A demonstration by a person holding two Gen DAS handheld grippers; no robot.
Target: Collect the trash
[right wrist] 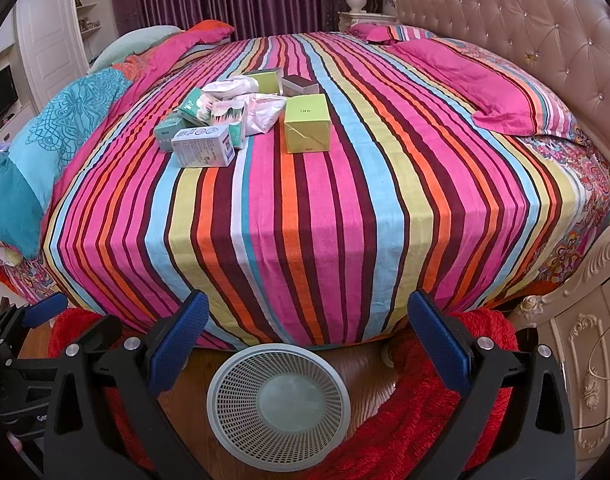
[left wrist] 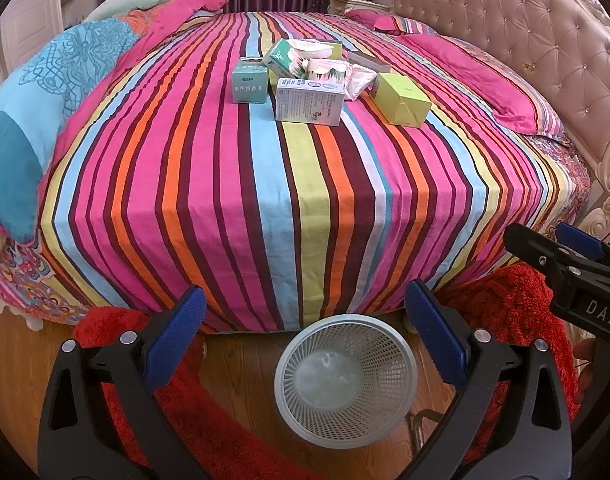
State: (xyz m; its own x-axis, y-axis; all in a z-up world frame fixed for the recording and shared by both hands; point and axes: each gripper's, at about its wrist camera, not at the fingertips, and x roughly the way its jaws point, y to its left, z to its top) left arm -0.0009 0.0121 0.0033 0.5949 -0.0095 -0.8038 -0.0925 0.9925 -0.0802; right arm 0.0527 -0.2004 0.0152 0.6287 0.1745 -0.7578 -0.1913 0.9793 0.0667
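**Trash Is Still Sitting on the Bed, Basket Is Waiting Empty**

A big bed (left wrist: 233, 184) with a bright striped sheet is filling most of both views. A fuzzy red rug (right wrist: 437, 396) is lying on the wood floor at its foot.

A white mesh basket (left wrist: 347, 380) is standing on the floor just beside the bed's edge. Nothing is lying inside it, so the job looks like it is only starting.

All the trash is sitting in one pile near the middle of the bed, well apart from the basket. A yellow-green box (right wrist: 307, 128) is standing at the right side of the pile. A pale blue-white box (left wrist: 309, 101) is lying at the front. A small teal box (left wrist: 249, 83) is standing at the left. A crumpled tissue pack (left wrist: 332, 72) is lying in the middle, touching its neighbours.

The left gripper (left wrist: 305, 328) is hovering over the basket with its fingers spread wide, holding nothing. The right gripper (right wrist: 305, 332) is doing the same, fingers wide and empty.

Every piece is still waiting to be picked up and dropped in.
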